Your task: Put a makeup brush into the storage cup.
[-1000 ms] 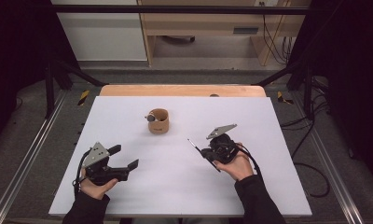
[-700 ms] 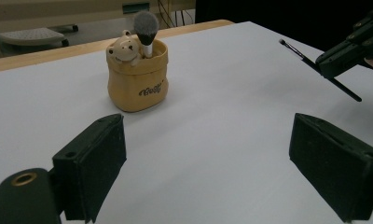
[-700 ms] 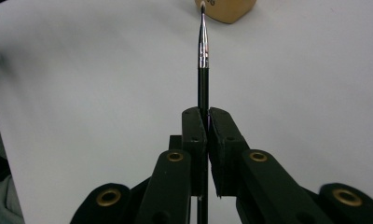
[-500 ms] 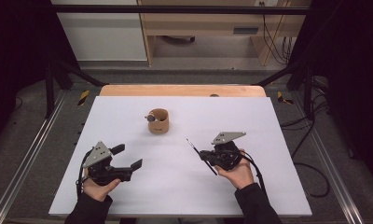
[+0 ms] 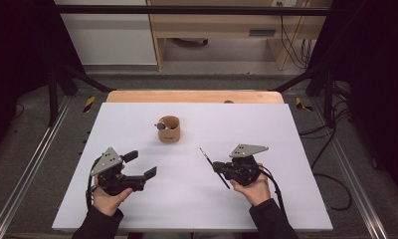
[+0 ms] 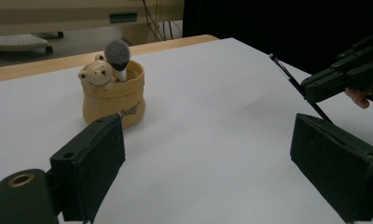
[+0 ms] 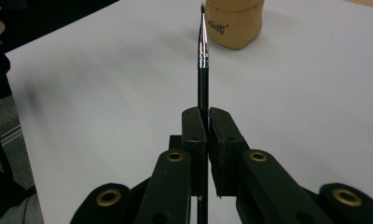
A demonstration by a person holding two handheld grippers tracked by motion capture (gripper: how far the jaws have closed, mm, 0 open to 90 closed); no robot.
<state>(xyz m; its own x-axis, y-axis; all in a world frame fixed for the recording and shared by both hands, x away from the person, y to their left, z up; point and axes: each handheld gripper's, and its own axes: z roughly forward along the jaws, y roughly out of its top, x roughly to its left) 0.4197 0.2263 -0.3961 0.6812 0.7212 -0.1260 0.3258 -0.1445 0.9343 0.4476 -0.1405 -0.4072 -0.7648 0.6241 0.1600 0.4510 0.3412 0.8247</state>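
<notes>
A tan pot point(image 5: 168, 130) with a bear figure on its rim stands upright on the white table point(image 5: 266, 124), left of centre toward the far side. A fluffy grey brush head point(image 6: 117, 52) sticks out of the same pot point(image 6: 112, 95). My left gripper point(image 5: 140, 165) rests near the front left, open and holding nothing, with its jaws pointing toward the pot. At the front right, my right gripper point(image 5: 219, 167) is shut on a thin black brush point(image 5: 207, 157). That thin brush point(image 7: 202, 60) points from the right gripper point(image 7: 206, 116) toward the pot point(image 7: 233, 21), a good way short of it.
A wooden strip point(image 5: 194, 96) runs along the table's far edge. Metal rails point(image 5: 33, 164) flank both sides. Cables point(image 5: 331, 149) lie on the floor at the right. A cabinet point(image 5: 107, 35) and a shelf stand beyond the table.
My right gripper has moved a little toward the near right with the thin brush still clamped in it. The left gripper and the pot have stayed where they were.
</notes>
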